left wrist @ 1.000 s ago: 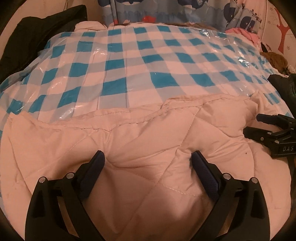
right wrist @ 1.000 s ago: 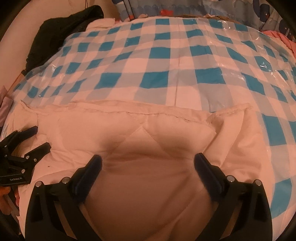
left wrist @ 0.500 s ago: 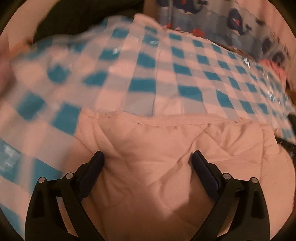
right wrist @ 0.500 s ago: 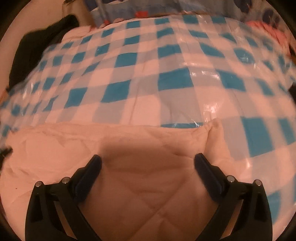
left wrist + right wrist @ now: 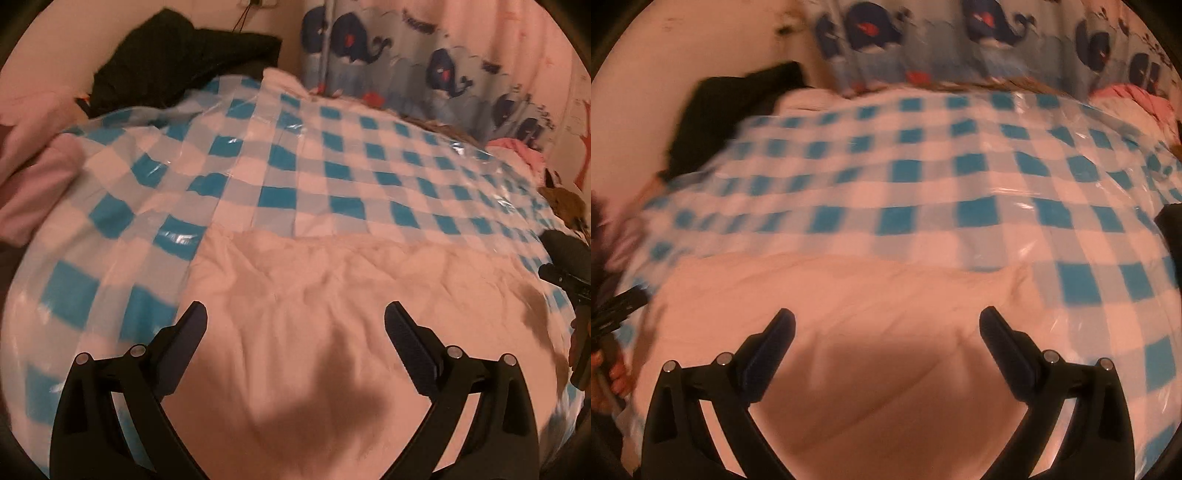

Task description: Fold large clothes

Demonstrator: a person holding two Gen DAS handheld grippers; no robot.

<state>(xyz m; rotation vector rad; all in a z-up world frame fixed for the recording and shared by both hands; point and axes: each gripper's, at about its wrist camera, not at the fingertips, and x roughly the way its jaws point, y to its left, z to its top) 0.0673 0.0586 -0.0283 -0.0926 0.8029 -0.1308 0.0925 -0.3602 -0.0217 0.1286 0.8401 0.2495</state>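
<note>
While both claws hang wide and empty over the pale quilted garment (image 5: 332,295) lying flat on the blue-checked bed cover (image 5: 332,177), left claw (image 5: 295,325) and right claw (image 5: 886,325) should each pinch a far corner squarely, lifting together so the fold lands even.

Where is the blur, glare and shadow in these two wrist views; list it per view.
Left wrist view: warm dim light, a dark shadow on the quilted garment between the open left gripper fingers, glare streaks on the checked plastic cover, lower left smeared. Right wrist view: motion blur on the cover's left half, shadow on the garment below the open right gripper.
</note>
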